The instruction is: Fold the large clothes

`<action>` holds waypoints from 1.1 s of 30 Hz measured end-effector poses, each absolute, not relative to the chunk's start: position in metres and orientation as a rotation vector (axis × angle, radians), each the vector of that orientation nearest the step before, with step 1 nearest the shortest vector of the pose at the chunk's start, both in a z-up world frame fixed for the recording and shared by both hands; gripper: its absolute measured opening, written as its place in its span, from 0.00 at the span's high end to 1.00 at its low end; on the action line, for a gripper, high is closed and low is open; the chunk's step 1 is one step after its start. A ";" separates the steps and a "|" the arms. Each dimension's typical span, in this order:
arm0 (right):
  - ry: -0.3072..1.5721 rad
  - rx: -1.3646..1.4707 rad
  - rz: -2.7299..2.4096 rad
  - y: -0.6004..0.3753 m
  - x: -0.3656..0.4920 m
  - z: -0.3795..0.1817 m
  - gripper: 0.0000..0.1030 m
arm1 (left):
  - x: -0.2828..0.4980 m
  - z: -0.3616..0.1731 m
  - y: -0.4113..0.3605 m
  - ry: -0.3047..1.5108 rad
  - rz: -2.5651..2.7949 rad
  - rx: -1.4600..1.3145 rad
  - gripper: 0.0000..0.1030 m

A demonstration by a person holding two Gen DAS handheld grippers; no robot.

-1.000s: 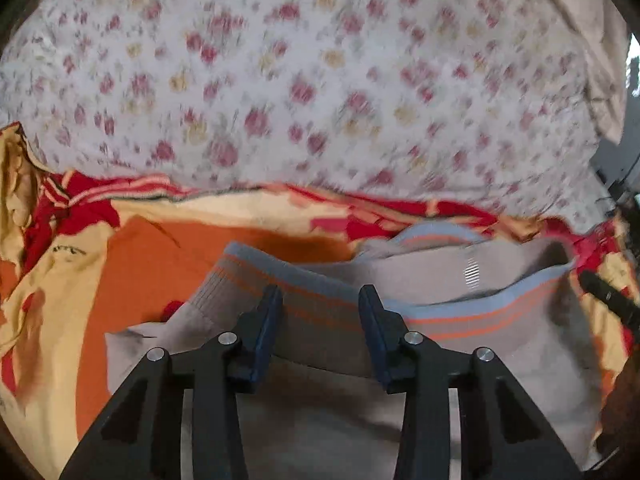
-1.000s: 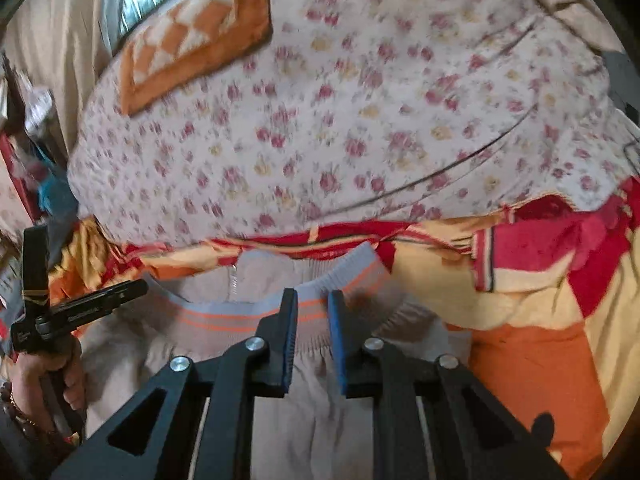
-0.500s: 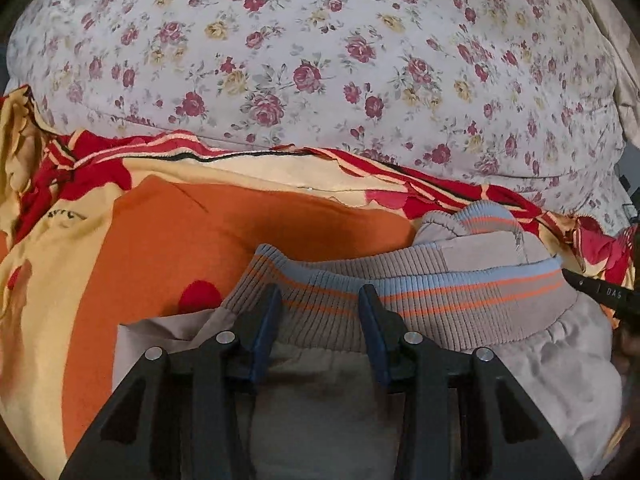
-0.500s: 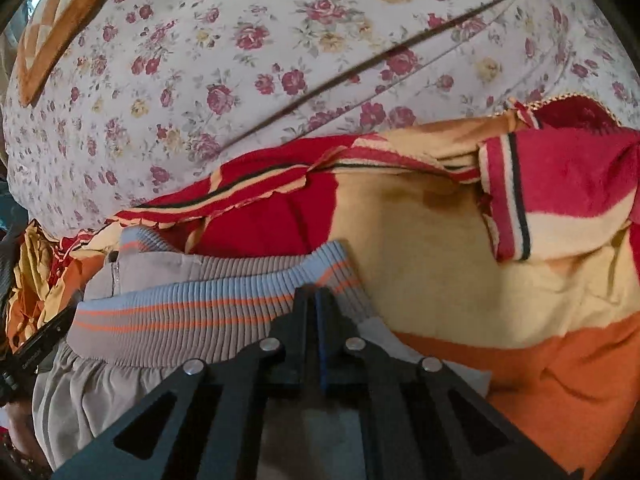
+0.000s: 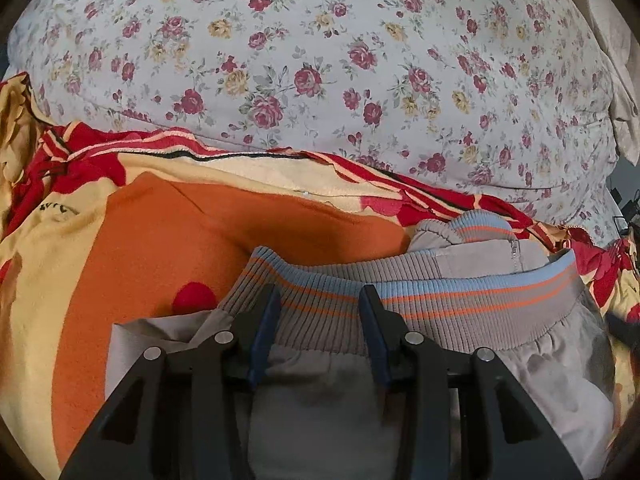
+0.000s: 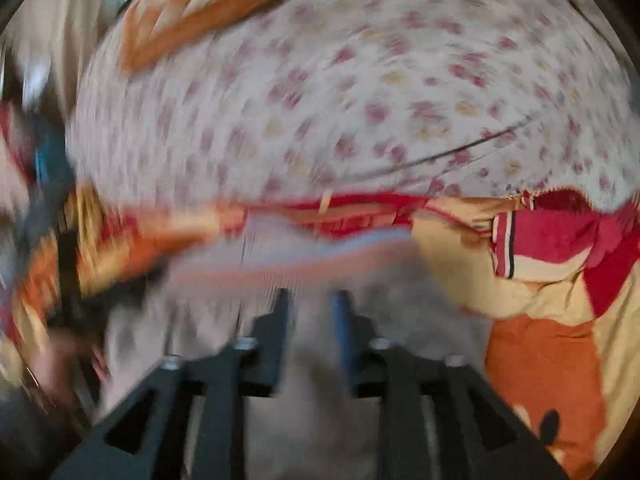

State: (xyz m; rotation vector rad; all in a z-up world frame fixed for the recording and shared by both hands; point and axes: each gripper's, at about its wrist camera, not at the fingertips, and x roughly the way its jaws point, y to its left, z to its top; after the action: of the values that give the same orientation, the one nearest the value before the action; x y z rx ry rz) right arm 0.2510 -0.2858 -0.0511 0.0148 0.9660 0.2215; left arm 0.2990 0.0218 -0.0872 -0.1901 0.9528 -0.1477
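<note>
We see the beige jacket (image 5: 328, 412) lying folded on the orange, yellow and red blanket (image 5: 160, 248), near us, with the floral sheet (image 5: 320, 80) spreading away on the far side. Its ribbed hem band (image 5: 440, 296), striped blue and orange, runs across the far edge of the folded pile, and a striped cuff (image 5: 476, 228) pokes up just beyond it, right of centre.

Our left gripper (image 5: 318, 312) sits over the left part of that band, its fingers partly spread with the ribbing between them. We cannot tell whether the pads press the cloth or merely straddle it. Compared with half a second ago this view is almost the same: same gap, same spot on the band. A second ago the band was lifted and curved; now it lies flat on the pile.

Our right gripper (image 6: 310, 308) differs most. Half a second ago its fingers were pressed together at the right end of the band; its jaws have just been opening, and now they stand apart over blurred beige cloth, gripping nothing we can make out. The right view is smeared by motion, and the band (image 6: 312, 244) now lies farther from the fingertips than before.
</note>
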 end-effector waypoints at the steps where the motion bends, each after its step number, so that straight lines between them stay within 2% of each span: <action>1: 1.018 -0.025 0.210 -0.280 0.253 -0.066 0.53 | 0.299 -0.087 0.022 0.953 -0.148 -0.192 0.71; 3: 1.103 -0.063 0.174 -0.280 0.260 -0.097 0.52 | 0.300 -0.088 0.022 0.955 -0.148 -0.195 0.71; 6: 1.090 -0.020 0.174 -0.286 0.264 -0.097 0.50 | 0.299 -0.085 0.023 0.952 -0.150 -0.202 0.72; 9: 1.021 0.029 0.186 -0.293 0.249 -0.072 0.51 | 0.285 -0.062 0.023 0.889 -0.133 -0.202 0.77; 15: 0.829 0.078 0.189 -0.307 0.190 -0.020 0.51 | 0.207 -0.002 -0.013 0.661 -0.303 -0.126 0.77; 23: 0.958 0.095 0.094 -0.333 0.170 -0.053 0.50 | 0.183 -0.074 -0.073 0.951 -0.339 -0.063 0.77; 26: 1.020 0.031 0.079 -0.332 0.175 -0.075 0.48 | 0.189 -0.081 -0.074 0.929 -0.320 -0.044 0.77; 29: 1.001 -0.011 0.068 -0.328 0.173 -0.075 0.46 | 0.184 -0.079 -0.061 0.920 -0.321 -0.098 0.77; 33: 0.850 -0.030 0.090 -0.322 0.152 -0.046 0.47 | 0.157 -0.058 -0.035 0.834 -0.275 -0.153 0.77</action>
State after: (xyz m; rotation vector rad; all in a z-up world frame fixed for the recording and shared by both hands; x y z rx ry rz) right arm 0.1522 -0.3217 -0.0461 -0.0297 0.8503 0.0895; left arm 0.1569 -0.0355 -0.0582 -0.1526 0.8344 -0.2753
